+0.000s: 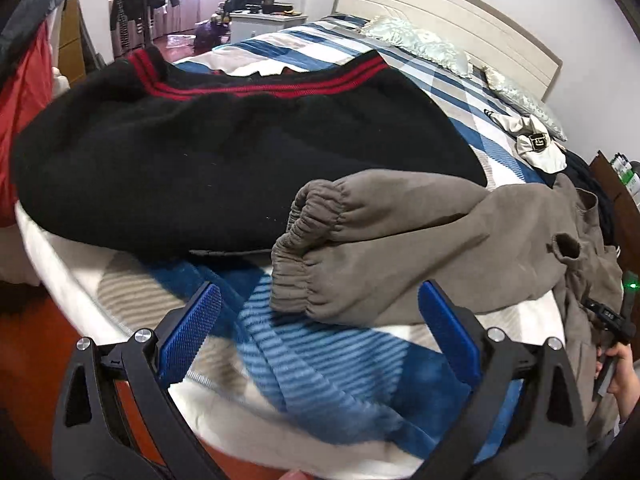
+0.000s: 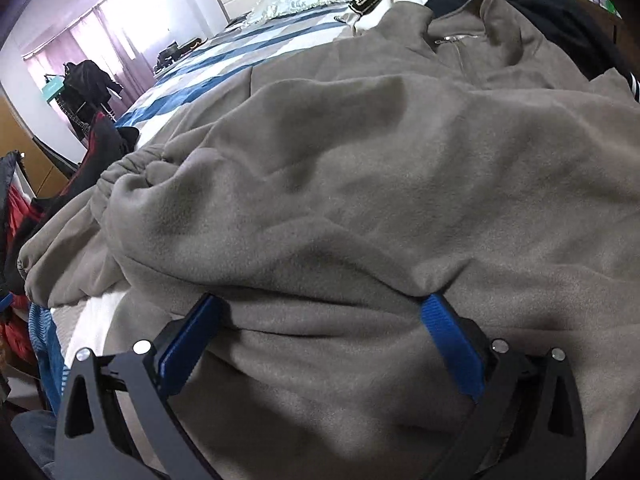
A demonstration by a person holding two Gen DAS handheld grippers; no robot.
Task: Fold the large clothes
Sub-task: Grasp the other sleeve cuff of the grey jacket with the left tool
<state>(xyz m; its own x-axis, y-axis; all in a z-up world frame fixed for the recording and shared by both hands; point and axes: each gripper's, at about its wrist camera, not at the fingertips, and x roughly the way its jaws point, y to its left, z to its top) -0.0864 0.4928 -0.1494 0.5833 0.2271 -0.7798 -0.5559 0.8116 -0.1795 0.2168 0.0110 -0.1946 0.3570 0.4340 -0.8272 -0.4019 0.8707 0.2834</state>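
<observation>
Both grippers (image 1: 320,320) (image 2: 324,332): black frames w/ blue textured pads (image 1: 192,332), silver screws (two per side).

The left tongs (image 1: 320,320) stand wide apart over the near edge of the bed (image 1: 320,364), gripping nothing. Just beyond their blue pads (image 1: 192,332) lies the grey-brown jacket (image 1: 420,248), its elastic cuffs (image 1: 304,248) overlapping a black sweater with red stripes (image 1: 200,160).
</observation>
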